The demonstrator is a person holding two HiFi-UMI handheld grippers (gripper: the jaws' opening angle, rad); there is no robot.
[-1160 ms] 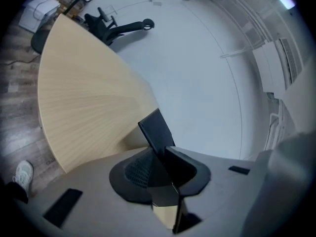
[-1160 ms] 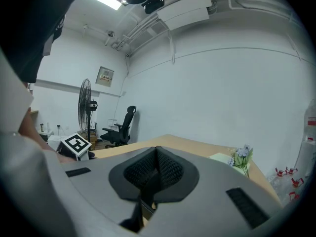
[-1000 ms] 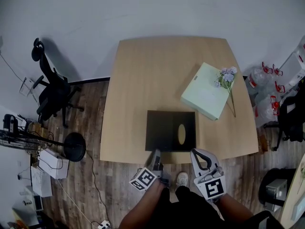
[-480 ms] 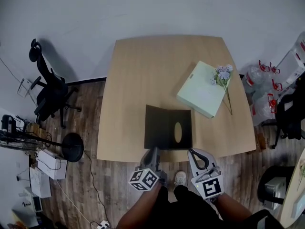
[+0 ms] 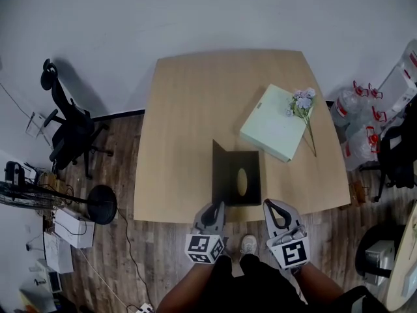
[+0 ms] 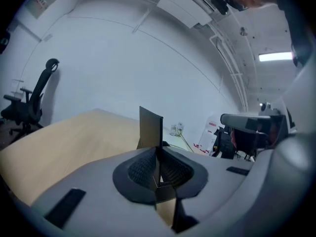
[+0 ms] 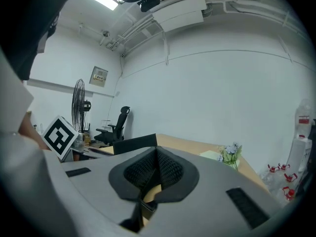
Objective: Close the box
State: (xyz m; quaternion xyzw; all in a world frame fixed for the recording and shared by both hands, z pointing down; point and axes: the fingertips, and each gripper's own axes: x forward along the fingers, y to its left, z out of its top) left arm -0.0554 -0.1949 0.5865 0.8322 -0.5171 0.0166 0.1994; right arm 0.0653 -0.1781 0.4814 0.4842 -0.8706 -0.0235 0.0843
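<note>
The left gripper, jaws just closing, pinches the box's seemingly light, bendable flap at its edge; the right gripper is closed.

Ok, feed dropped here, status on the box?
Left gripper jaws just closing on the flap, flap upright. Black box open. Right gripper shut at its near edge. Green box and flowers sit clear.

- A light wooden table stands on a plank floor.
- A pale green box lies flat by the table's right edge.
- Flowers rest on the green box's far corner.
- A black box lies just beside the green box, toward the front edge, with its left flap upright.
</note>
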